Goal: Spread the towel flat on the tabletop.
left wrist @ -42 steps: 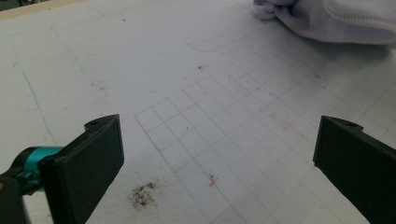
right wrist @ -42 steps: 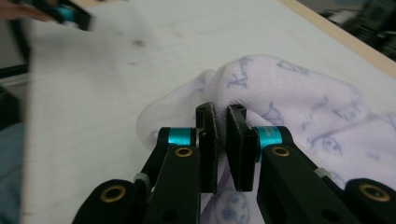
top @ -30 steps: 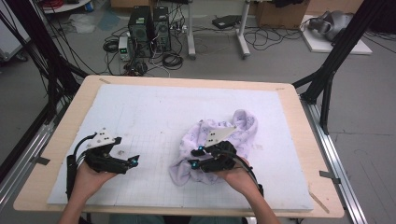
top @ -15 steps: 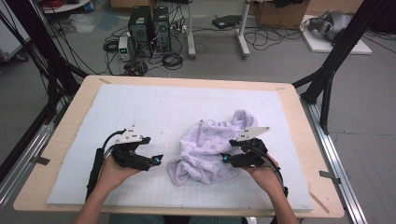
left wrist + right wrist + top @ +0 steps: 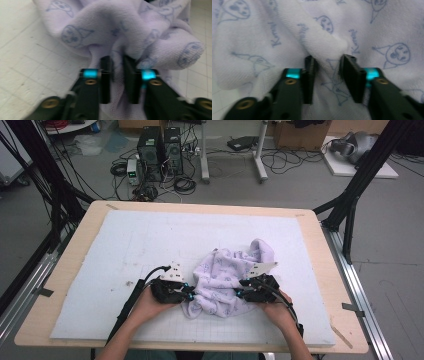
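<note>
- Left claw (image 5: 188, 291): at the left edge of the cloth (image 5: 227, 280), in the person's left hand (image 5: 150, 305). Its jaws have just been closing and are clenched on a pinched fold of the fabric, seen in the left gripper view (image 5: 117, 67).
- Cloth: pale lilac, printed with small blue cartoon figures; lies crumpled on the white gridded mat (image 5: 125, 250), at the near middle of the counter (image 5: 75, 255). One lobe rises at its far right.
- Right claw (image 5: 241, 294): at the right edge of the cloth, in the right hand (image 5: 280, 310). Its jaws have just been closing, with a ridge of fabric between them (image 5: 328, 65); the pads press the fold from both sides, grasping it.
- Computer towers (image 5: 160, 145): on the floor, well beyond the cloth.
</note>
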Demonstrator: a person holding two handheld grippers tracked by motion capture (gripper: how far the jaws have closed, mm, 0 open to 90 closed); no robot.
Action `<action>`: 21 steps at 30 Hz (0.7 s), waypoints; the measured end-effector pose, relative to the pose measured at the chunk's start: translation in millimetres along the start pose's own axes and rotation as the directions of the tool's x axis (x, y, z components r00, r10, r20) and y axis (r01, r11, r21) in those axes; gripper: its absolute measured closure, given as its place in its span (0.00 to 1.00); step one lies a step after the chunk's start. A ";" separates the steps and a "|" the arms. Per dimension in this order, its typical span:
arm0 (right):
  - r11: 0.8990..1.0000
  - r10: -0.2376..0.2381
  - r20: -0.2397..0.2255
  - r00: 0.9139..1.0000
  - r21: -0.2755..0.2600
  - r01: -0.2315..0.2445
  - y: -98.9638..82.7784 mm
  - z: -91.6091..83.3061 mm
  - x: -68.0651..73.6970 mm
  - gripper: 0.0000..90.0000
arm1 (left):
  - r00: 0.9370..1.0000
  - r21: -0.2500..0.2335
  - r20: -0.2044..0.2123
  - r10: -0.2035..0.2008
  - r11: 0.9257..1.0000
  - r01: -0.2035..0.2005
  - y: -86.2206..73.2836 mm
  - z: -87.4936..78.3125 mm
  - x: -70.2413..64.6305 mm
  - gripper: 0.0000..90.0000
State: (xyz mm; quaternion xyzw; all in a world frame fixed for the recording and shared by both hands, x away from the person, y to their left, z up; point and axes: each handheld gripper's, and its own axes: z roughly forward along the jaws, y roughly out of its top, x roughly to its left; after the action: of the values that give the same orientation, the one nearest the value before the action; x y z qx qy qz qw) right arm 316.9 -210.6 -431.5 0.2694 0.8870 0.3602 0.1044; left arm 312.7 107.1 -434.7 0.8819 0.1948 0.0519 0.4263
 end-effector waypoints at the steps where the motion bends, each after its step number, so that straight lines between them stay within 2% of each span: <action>1: 1.000 0.000 0.000 1.000 0.000 0.000 0.0 0.0 0.0 0.77 | 1.000 0.002 -0.006 0.000 1.000 0.000 -0.2 -0.1 -0.4 0.93; 3: 1.000 -0.024 -0.015 1.000 -0.013 0.024 2.5 0.9 0.6 0.88 | 1.000 0.000 -0.011 -0.006 1.000 0.006 -0.5 -5.6 0.0 0.95; 4: 1.000 -0.024 -0.025 0.999 -0.012 0.024 4.1 0.8 0.3 0.90 | 1.000 -0.005 -0.021 -0.005 1.000 0.005 -0.5 -9.5 -0.3 0.95; 6: 1.000 -0.020 -0.034 0.999 -0.016 0.019 6.2 0.5 0.9 0.91 | 0.999 -0.019 -0.035 -0.003 1.000 0.002 -1.3 -19.9 -1.3 0.95; 7: 0.999 -0.037 -0.057 0.998 -0.030 0.035 12.1 -1.0 2.9 0.92 | 0.999 -0.020 -0.044 -0.003 1.000 0.002 -2.2 -26.3 -2.5 0.95; 8: 0.999 -0.037 -0.057 0.998 -0.030 0.035 12.1 -1.0 2.9 0.92 | 0.999 -0.025 -0.053 -0.006 1.000 0.005 -3.6 -32.5 -3.3 0.95; 9: 0.997 -0.057 -0.077 0.995 -0.052 0.053 19.8 -2.6 6.6 0.92 | 0.998 -0.039 -0.059 -0.021 0.999 0.019 -7.5 -46.9 -5.4 0.95; 10: 0.996 -0.063 -0.087 0.994 -0.067 0.057 23.6 -3.8 9.3 0.93 | 0.998 -0.039 -0.059 -0.021 0.999 0.019 -7.5 -46.9 -5.4 0.95; 12: 0.995 -0.065 -0.095 0.993 -0.078 0.058 26.4 -4.5 11.4 0.93 | 0.997 -0.053 -0.076 -0.028 0.998 0.024 -11.7 -60.6 -9.7 0.95; 13: 0.994 -0.073 -0.112 0.991 -0.090 0.063 30.8 -5.3 15.4 0.93 | 0.996 -0.052 -0.085 -0.029 0.998 0.025 -13.6 -67.2 -12.3 0.95; 14: 0.991 -0.101 -0.129 0.986 -0.099 0.089 37.0 -5.8 22.3 0.93 | 0.995 -0.053 -0.098 -0.030 0.998 0.025 -15.5 -73.6 -15.0 0.95; 16: 0.989 -0.116 -0.148 0.982 -0.108 0.101 40.6 -7.0 29.5 0.93 | 0.993 -0.055 -0.108 -0.037 0.998 0.031 -18.5 -83.9 -19.8 0.95; 18: 0.987 -0.121 -0.187 0.975 -0.126 0.099 42.1 -11.2 37.9 0.93 | 0.993 -0.051 -0.114 -0.043 0.998 0.038 -21.6 -94.8 -26.5 0.95; 19: 0.987 -0.121 -0.187 0.975 -0.126 0.099 42.1 -11.2 37.9 0.93 | 0.993 -0.048 -0.116 -0.038 0.998 0.033 -22.8 -98.8 -29.6 0.95; 20: 0.984 -0.126 -0.215 0.968 -0.147 0.096 39.7 -16.1 45.2 0.93 | 0.993 -0.043 -0.113 -0.033 0.999 0.028 -24.8 -103.7 -34.3 0.95; 21: 0.985 -0.122 -0.227 0.966 -0.148 0.089 37.0 -17.5 47.8 0.92 | 0.993 -0.043 -0.113 -0.033 0.999 0.028 -24.8 -103.7 -34.3 0.95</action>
State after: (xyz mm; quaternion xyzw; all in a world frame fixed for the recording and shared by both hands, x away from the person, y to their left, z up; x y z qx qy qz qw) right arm 285.3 -172.3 -392.8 0.1692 0.8794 0.4436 0.0358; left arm 247.1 183.5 -385.8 0.8654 0.2312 0.0994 0.4333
